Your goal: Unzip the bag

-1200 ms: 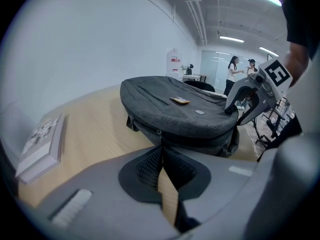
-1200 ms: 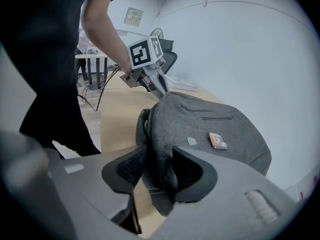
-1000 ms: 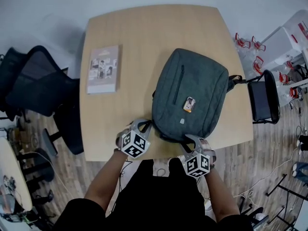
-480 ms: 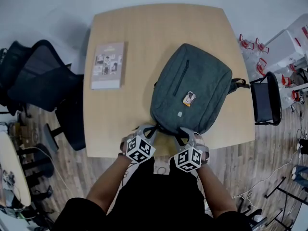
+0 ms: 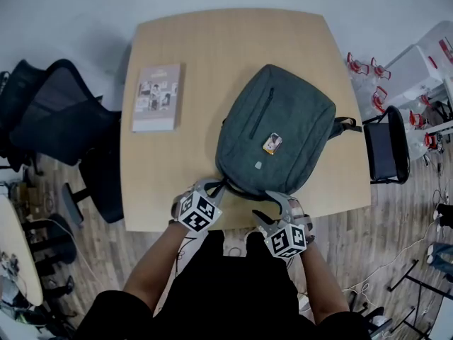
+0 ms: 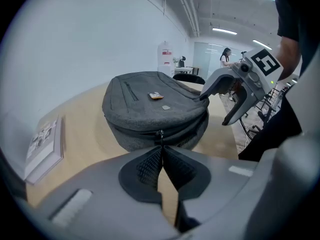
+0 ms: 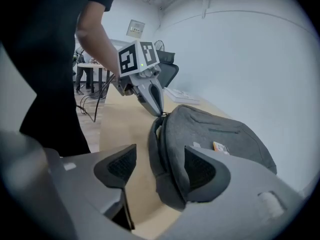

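Note:
A grey backpack (image 5: 276,126) lies flat on the wooden table (image 5: 212,48), with a small orange tag (image 5: 272,144) on its front. My left gripper (image 5: 216,185) is at the bag's near edge, shut on the zipper pull (image 6: 160,135), which runs between its pads (image 6: 145,166). The right gripper view shows the same pinch on the zipper pull (image 7: 163,115). My right gripper (image 5: 272,208) hangs at the table's near edge, and its jaws are opening. The bag's near corner (image 7: 167,179) lies between them, and the pads (image 7: 200,169) stand clear of the fabric.
A book (image 5: 157,98) lies on the table's left side. Black office chairs (image 5: 56,129) stand on the left, and another chair (image 5: 388,144) is at the right. White bins with red clips (image 5: 368,66) are at the far right. The table's near edge (image 5: 163,225) is close to my body.
The right gripper's jaws have spread apart and come off the bag's near edge, drawing back a little. The left gripper has kept its hold. The bag has shifted slightly.

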`<state>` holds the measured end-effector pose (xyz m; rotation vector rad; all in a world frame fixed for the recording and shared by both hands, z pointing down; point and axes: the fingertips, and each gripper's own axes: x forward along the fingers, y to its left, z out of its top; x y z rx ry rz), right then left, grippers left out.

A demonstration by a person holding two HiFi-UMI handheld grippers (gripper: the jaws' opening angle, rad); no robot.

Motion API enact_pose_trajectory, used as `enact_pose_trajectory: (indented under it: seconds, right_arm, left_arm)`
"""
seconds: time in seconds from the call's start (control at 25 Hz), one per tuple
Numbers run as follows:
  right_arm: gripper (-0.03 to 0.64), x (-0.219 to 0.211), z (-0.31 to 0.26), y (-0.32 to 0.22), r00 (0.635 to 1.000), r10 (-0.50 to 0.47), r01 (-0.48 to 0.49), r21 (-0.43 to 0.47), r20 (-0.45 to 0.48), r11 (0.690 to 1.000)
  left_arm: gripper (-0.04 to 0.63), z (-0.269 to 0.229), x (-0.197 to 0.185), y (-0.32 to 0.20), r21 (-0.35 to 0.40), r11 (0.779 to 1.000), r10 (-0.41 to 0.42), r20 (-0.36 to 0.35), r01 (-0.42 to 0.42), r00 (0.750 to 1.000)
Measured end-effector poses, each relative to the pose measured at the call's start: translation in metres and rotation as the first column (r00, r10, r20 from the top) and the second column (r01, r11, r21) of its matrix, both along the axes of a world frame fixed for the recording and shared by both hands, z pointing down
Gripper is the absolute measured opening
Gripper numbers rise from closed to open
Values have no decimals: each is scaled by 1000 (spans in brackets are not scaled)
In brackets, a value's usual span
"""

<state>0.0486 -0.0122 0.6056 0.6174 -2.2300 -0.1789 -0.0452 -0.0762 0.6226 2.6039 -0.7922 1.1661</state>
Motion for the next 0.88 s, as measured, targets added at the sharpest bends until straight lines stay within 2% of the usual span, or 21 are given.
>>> enact_pose_trajectory:
  seconds: [0.2, 0.36, 0.4, 0.56, 0.68, 0.88]
  right_arm:
    - [287, 58, 10, -13, 991, 5, -7, -9, -132, 1000]
    - [285, 78, 28, -20, 952, -73, 67, -30, -297, 997]
    - [259, 78, 32, -22, 947, -79, 69, -43, -312, 997]
    - [233, 72, 35, -27, 963, -13, -2, -56, -269, 998]
    - [227, 60, 34, -25, 977, 27, -40, -58, -213, 998]
    - [225, 52, 34, -26, 982, 68, -82, -77, -175, 994]
  left_arm:
    - [25, -2, 0, -2, -17, 1000, 14, 3, -14, 1000]
    - [25, -4, 4, 1, -24, 999, 34, 19, -33, 999]
    - [25, -5, 4, 2, -26, 999, 35, 21, -34, 999]
    - [25, -10, 3, 1, -35, 999, -3, 13, 4, 1000]
    - [26, -9, -2, 1, -40, 999, -26, 36, 28, 999]
    - [26, -7, -2, 8, -41, 999, 2, 82, 2, 997]
